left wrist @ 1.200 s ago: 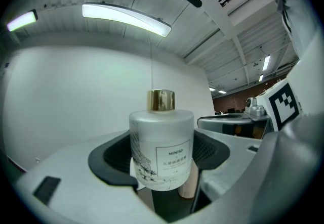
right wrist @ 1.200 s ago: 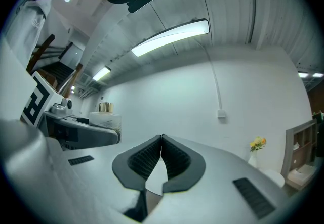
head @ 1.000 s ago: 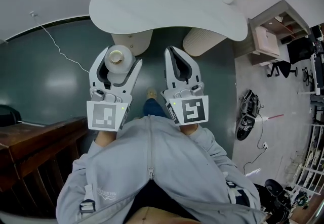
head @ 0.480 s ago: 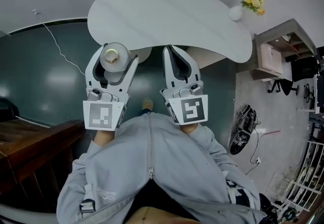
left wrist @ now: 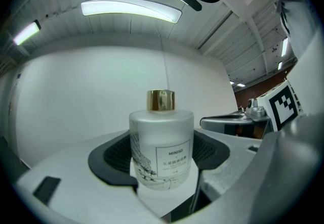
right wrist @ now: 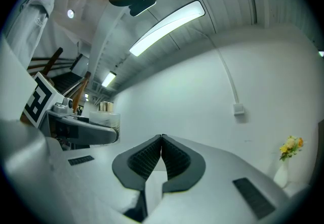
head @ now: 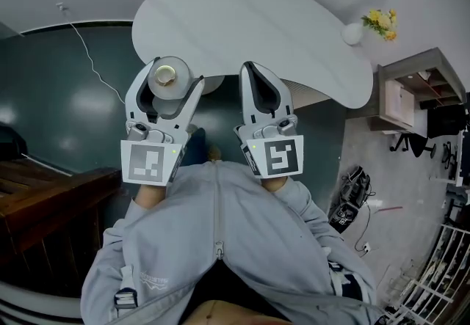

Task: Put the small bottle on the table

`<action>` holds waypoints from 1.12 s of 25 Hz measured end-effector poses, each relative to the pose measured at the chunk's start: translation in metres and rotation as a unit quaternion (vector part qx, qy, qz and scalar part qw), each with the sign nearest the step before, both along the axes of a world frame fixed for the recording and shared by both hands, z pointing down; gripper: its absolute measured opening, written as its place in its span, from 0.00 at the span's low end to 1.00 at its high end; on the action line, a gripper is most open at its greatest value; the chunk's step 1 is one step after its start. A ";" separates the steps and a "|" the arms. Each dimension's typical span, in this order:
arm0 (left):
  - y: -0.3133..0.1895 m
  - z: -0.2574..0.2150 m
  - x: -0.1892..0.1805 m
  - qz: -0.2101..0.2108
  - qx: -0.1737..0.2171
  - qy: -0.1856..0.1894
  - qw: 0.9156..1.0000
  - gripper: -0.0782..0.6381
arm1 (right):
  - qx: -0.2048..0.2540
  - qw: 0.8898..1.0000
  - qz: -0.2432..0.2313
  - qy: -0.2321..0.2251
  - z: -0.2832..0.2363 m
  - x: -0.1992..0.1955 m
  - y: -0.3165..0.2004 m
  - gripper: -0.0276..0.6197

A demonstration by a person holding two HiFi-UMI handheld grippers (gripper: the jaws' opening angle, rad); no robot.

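My left gripper is shut on the small frosted bottle with a gold cap. The bottle stands upright between the black pads, seen from above in the head view. In the left gripper view the small bottle fills the middle, its printed label facing the camera, and the left gripper pads press on both its sides. My right gripper is beside it to the right, jaws closed with nothing in them; in the right gripper view the right gripper pads meet. Both sit just before the near edge of the white curved table.
A white vase with yellow flowers stands at the table's right end. A wooden shelf unit is at the right, a dark wooden bench at the left. A cable runs over the dark floor.
The view has shifted so the table lies closer under the grippers. Both grippers keep their pose, the left still holding the bottle.
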State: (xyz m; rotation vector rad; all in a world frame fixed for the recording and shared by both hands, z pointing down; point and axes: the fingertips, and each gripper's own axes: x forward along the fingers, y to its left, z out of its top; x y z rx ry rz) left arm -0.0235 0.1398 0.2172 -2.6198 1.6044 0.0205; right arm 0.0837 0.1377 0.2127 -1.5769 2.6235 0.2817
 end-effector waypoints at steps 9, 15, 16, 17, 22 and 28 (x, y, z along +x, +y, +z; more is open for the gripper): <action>-0.051 0.007 -0.008 0.008 -0.004 0.006 1.000 0.57 | -0.001 1.000 -0.003 0.010 0.007 -0.014 -0.050 0.08; -0.111 0.012 -0.017 0.021 -0.007 0.007 1.000 0.57 | -0.003 1.000 0.002 0.001 0.006 -0.033 -0.108 0.08; -0.122 0.013 -0.020 0.025 -0.009 0.008 1.000 0.57 | -0.004 1.000 0.003 0.003 0.008 -0.037 -0.119 0.08; -0.133 0.014 -0.023 0.028 -0.010 0.010 1.000 0.57 | -0.006 1.000 0.003 0.002 0.009 -0.041 -0.131 0.08; -0.189 0.018 -0.035 0.047 -0.013 0.009 0.999 0.57 | -0.006 1.000 0.012 -0.005 0.026 -0.054 -0.182 0.08; -0.239 0.022 -0.041 0.073 -0.017 0.009 0.997 0.57 | -0.005 0.999 0.036 0.010 0.014 -0.066 -0.233 0.08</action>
